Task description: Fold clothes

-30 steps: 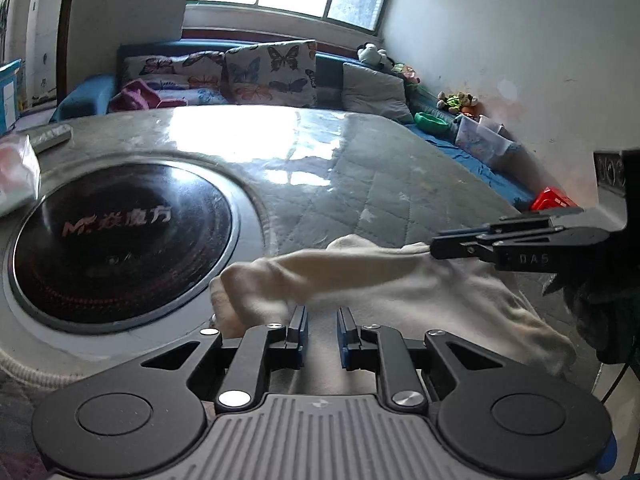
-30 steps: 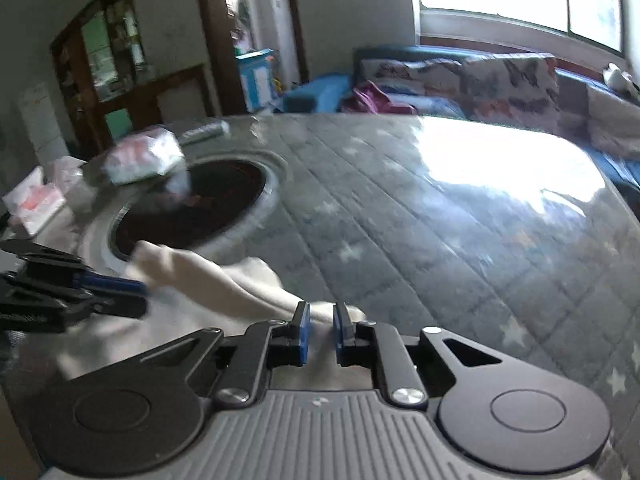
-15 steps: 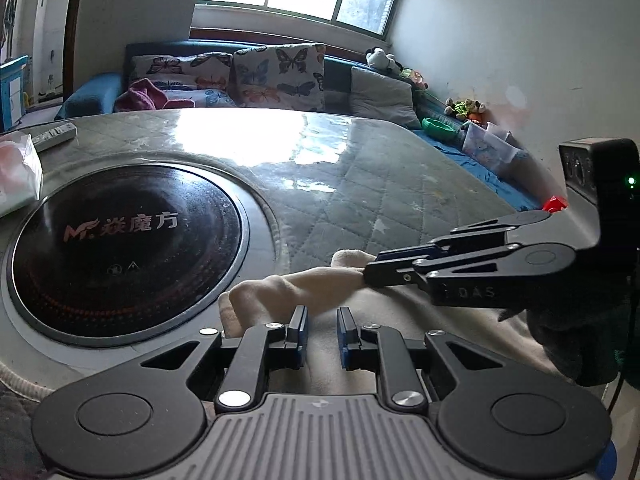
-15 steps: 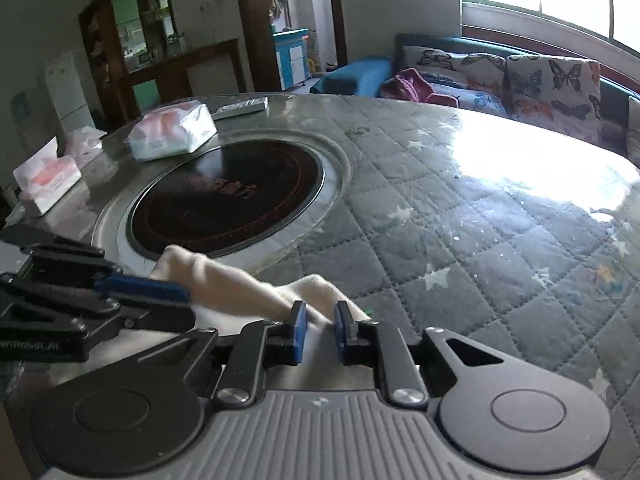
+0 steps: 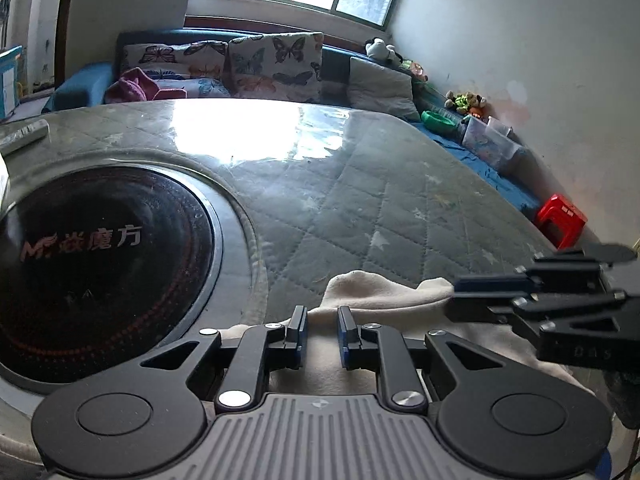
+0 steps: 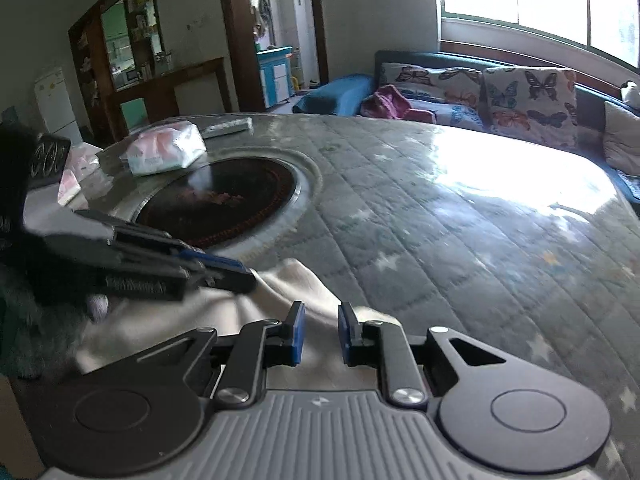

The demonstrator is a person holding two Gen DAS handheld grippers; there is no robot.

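Note:
A cream garment [image 5: 380, 288] lies bunched at the near edge of the quilted table cover [image 5: 360, 200]. In the left wrist view my left gripper [image 5: 322, 336] is shut on the garment's near fold, with cloth showing between its blue pads. My right gripper [image 5: 454, 296] comes in from the right, jaws close together on the garment's right edge. In the right wrist view the right gripper [image 6: 321, 336] pinches the cream garment [image 6: 296, 292], and the left gripper [image 6: 244, 276] holds its left corner. The cloth under both gripper bodies is hidden.
A round black induction hob [image 5: 100, 240] is sunk into the table left of the garment. A tissue pack [image 6: 164, 152] and a remote [image 6: 226, 126] lie beyond it. A sofa with butterfly cushions [image 5: 240, 64] runs behind the table; a red stool [image 5: 560, 220] stands right.
The right gripper has drawn back to the right after crossing toward the left one. The garment now sits lower and nearer, more bunched. Both grippers stay shut on it.

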